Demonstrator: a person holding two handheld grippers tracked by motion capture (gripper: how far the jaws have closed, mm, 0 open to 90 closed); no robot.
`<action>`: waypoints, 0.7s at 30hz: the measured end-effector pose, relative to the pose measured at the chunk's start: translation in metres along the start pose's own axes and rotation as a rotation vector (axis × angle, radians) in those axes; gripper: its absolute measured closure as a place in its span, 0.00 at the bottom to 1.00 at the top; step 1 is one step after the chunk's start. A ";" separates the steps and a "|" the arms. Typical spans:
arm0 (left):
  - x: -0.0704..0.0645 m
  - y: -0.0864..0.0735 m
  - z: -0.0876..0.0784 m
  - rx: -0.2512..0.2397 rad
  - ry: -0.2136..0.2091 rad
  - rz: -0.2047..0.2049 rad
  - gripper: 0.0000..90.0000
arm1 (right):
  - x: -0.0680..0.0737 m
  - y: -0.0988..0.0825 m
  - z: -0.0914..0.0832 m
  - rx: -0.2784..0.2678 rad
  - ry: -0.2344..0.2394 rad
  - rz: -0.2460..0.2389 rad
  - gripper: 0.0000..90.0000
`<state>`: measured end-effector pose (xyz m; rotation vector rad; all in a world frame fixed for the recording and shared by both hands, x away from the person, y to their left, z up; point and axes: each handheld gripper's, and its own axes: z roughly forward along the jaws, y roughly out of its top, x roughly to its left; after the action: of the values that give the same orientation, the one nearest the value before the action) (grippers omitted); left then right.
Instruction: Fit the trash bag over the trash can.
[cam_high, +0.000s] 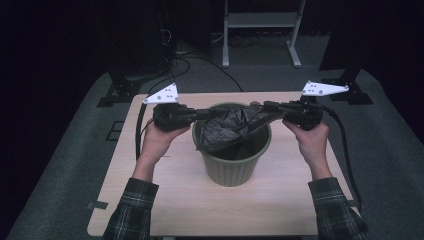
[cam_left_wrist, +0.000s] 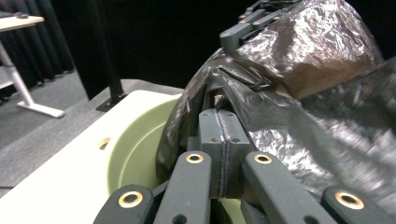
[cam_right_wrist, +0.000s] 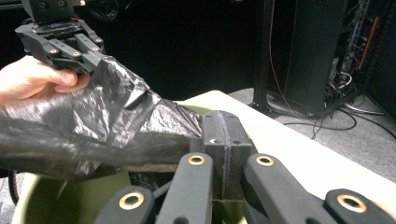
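Gripping black bag (cam_high: 235, 125) from both sides: left gripper (cam_high: 207, 114) clenched on bag's left edge, right gripper (cam_high: 260, 107) clenched on right edge. Bag stretched between grippers, directly over green bin (cam_high: 232, 167) mouth, bin below jaws.

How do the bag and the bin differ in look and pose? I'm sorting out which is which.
The bag is black, crinkled and glossy; the bin is smooth, dull green. The bag hangs stretched between the left gripper and right gripper; the bin stands upright on the table. Both sit mid-table.
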<state>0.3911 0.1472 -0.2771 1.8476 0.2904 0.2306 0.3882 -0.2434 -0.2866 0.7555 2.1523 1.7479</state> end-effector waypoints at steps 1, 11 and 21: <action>0.001 -0.001 -0.002 -0.003 0.006 -0.003 1.00 | -0.001 -0.002 -0.001 0.002 -0.004 0.003 1.00; 0.011 -0.018 -0.022 -0.019 0.061 -0.042 1.00 | -0.011 -0.016 -0.013 0.003 -0.047 0.029 1.00; 0.021 -0.032 -0.036 -0.031 0.103 -0.083 1.00 | -0.027 -0.030 -0.030 -0.009 -0.099 0.072 1.00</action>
<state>0.3979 0.1951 -0.2972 1.7918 0.4319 0.2720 0.3881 -0.2871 -0.3119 0.9082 2.0755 1.7157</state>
